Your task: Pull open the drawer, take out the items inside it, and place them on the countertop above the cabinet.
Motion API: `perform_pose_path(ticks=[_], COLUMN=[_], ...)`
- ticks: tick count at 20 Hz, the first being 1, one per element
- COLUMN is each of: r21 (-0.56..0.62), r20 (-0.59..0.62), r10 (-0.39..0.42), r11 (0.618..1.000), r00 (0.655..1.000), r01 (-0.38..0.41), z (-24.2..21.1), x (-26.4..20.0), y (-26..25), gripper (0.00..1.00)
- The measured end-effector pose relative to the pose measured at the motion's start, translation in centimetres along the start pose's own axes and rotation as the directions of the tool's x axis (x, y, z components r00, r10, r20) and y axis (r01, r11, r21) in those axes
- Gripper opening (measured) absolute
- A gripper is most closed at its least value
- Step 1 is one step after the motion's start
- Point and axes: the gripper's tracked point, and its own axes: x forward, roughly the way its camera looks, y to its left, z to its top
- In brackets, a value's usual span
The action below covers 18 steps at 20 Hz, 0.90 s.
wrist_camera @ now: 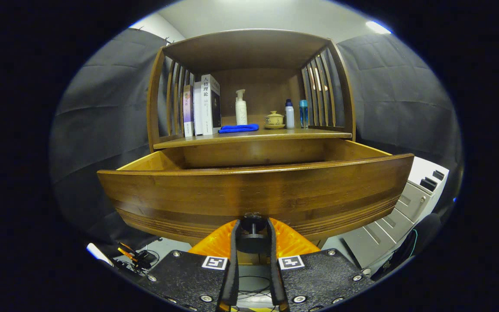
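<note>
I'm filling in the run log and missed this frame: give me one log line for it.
phase: drawer pull | gripper: shut on drawer knob | drawer: pulled out, inside hidden | countertop: books, bottles, blue cloth

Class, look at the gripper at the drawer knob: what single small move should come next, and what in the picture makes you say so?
Probably open the fingers and back off the knob. The gripper seems shut on it, and the drawer already stands well out from under the countertop, so pulling looks done; reaching inside comes next.
</note>
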Motion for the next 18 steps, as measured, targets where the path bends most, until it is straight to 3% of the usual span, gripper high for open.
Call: perform_pose_path(ticks=[9, 12, 18], r21=[-0.025, -0.041, -0.021], r20=[0.01, 0.01, 0.105], r10=[0.016, 0.016, 0.138], r11=[1.0, 0.999, 0.99], r00=[1.0, 1.0, 0.985], r01=[-0.016, -0.016, -0.136], z=[-0.5, -0.5, 3.1], x=[-1.4, -1.5, -4.2], y=[0.4, 0.6, 2.7], gripper=[0.29, 0.38, 0.95])
